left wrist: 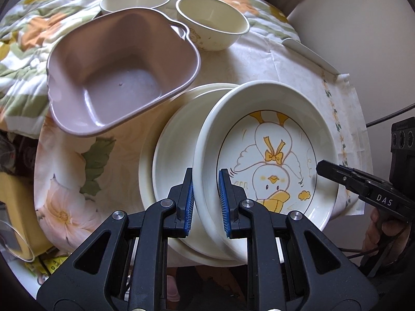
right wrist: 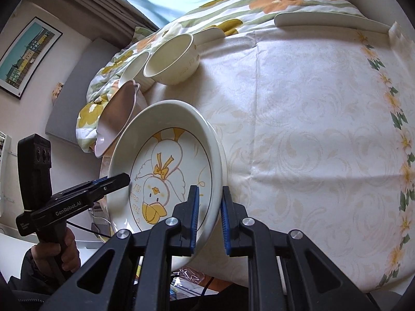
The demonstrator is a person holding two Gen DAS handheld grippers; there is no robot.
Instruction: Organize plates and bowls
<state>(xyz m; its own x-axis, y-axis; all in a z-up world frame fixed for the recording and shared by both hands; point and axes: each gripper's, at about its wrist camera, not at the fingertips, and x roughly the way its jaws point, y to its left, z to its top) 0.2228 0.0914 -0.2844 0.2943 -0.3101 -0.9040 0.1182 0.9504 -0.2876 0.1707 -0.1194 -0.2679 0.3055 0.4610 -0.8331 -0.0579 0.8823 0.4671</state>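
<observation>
Both grippers pinch the duck plate [left wrist: 267, 155] by opposite rims: the left gripper [left wrist: 206, 202] has its pads clamped across the near-left rim, and the right gripper [right wrist: 209, 219] is clamped across the near-right rim, which probably keeps the deep dish level and stops it swinging. The duck plate sits tilted over a plain plate [left wrist: 171, 160], apparently being nested onto or lifted off it; I cannot tell which. Beyond the duck plate stand a mauve bowl [left wrist: 116, 77] and two cream bowls [left wrist: 212, 20], likely awaiting stacking.
</observation>
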